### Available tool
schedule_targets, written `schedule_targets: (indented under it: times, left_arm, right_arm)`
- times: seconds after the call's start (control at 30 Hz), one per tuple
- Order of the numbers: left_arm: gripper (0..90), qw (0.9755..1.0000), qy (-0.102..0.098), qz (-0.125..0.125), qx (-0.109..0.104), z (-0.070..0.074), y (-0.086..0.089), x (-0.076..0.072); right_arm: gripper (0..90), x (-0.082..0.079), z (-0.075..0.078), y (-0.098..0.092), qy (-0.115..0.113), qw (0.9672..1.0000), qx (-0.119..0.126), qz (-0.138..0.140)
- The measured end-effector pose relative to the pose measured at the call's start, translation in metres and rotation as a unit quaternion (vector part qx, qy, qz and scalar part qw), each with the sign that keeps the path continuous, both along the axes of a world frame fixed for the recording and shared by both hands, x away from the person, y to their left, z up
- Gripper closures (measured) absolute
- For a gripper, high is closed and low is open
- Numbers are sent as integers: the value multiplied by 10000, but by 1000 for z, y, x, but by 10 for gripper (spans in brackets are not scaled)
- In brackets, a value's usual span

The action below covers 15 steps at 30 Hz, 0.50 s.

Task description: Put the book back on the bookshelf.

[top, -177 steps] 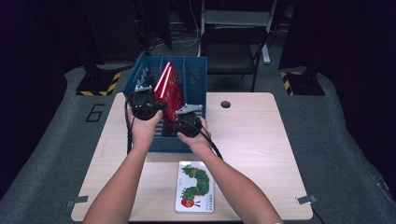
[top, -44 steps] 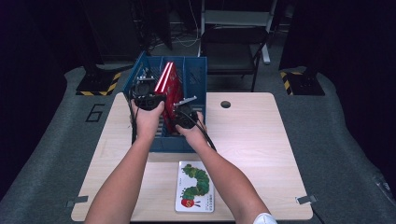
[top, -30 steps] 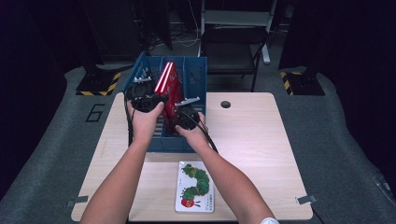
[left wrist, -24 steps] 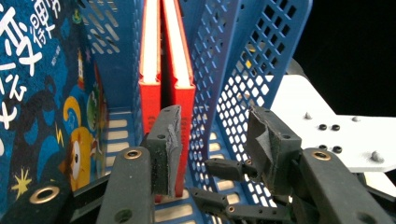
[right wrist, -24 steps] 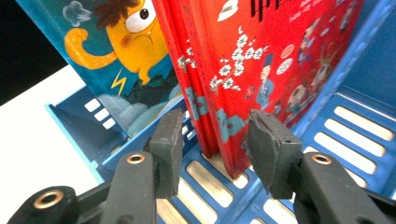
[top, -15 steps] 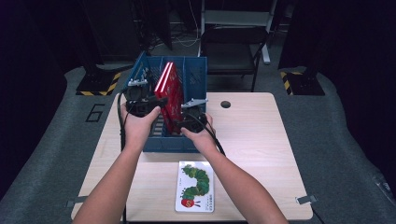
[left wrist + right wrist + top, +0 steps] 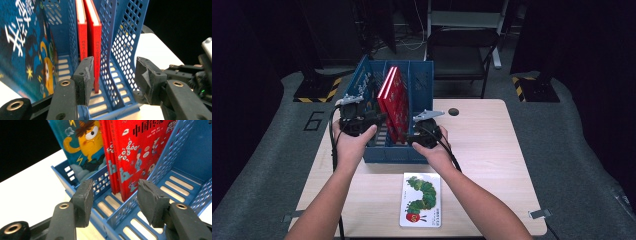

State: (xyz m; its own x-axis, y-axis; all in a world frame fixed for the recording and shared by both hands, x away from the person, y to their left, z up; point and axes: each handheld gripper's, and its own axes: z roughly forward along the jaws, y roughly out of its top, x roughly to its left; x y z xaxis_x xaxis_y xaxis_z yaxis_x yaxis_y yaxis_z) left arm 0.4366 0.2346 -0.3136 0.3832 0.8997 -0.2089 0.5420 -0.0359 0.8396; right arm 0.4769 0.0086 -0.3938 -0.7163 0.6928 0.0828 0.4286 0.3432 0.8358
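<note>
The two red hardcover picture books stood upright in the middle bay of the blue perforated plastic file rack, upper centre of the high view, so that filing looked done. A blue cartoon-cover book occupied the neighbouring bay. Both the left gripper and the right gripper sat at the rack's front, fingers just opened and holding nothing. A white caterpillar picture book lay flat on the pale wooden counter, likely next.
</note>
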Motion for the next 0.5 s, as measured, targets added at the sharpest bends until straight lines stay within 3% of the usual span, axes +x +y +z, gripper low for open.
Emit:
schedule_targets:
  times: [0.5]
  left_arm:
    - [463, 9996, -53, -263, 50, -27, 7, -26]
  right_arm:
    - [421, -30, -5, -18, -53, 9998, 103, 145]
